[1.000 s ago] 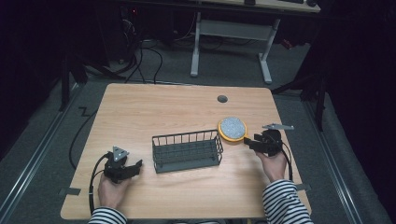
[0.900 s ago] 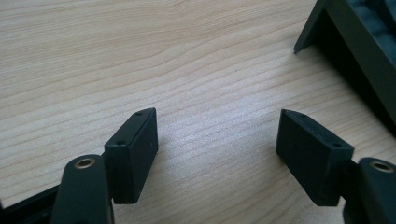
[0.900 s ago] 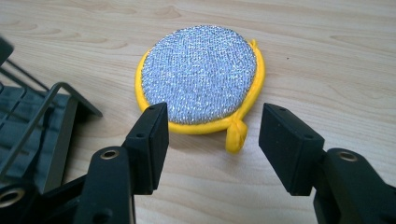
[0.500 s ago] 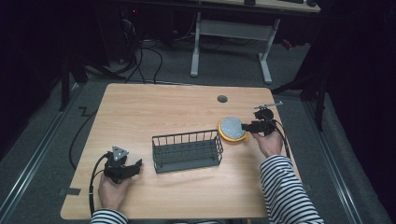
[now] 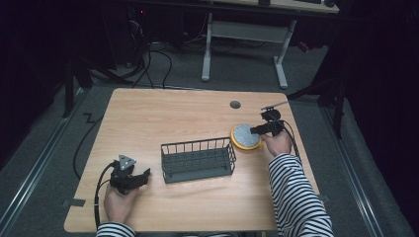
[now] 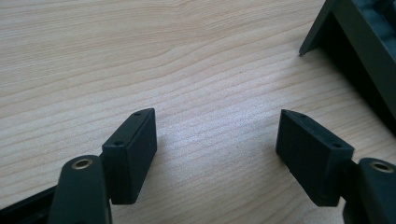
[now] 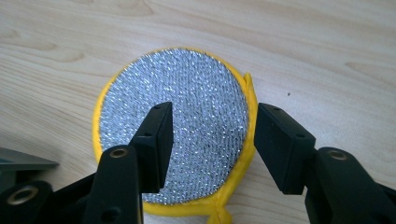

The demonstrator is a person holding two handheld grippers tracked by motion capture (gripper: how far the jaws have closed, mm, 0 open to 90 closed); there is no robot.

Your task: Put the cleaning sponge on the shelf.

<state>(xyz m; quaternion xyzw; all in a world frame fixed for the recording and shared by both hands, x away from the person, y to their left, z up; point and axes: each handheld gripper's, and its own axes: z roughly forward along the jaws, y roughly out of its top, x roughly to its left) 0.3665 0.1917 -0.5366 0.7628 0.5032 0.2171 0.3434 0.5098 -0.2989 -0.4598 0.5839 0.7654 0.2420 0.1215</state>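
A round yellow sponge (image 5: 244, 136) with a glittery silver face lies flat on the wooden table (image 5: 163, 118), just right of a dark wire basket (image 5: 197, 159). My right gripper (image 5: 254, 130) reaches over the sponge's right side. In the right gripper view its jaws have just been closing. One pad hangs over the silver face (image 7: 173, 135), the other at the yellow rim, and neither presses on it, so my right gripper (image 7: 212, 116) is open. Near the front left my left gripper (image 5: 145, 174) rests open, with only bare wood between the jaws of the left gripper (image 6: 217, 116).
The basket's corner (image 6: 359, 37) shows at the upper right of the left gripper view. A round cable hole (image 5: 235, 104) sits in the tabletop behind the sponge. A cable (image 5: 99, 197) trails from the left gripper off the front edge. A desk frame (image 5: 247, 34) stands on the floor beyond the table.
The right hand has moved away from the person and a little left, bringing its gripper from the table's right front up over the sponge. The left hand, sponge and basket have stayed put.
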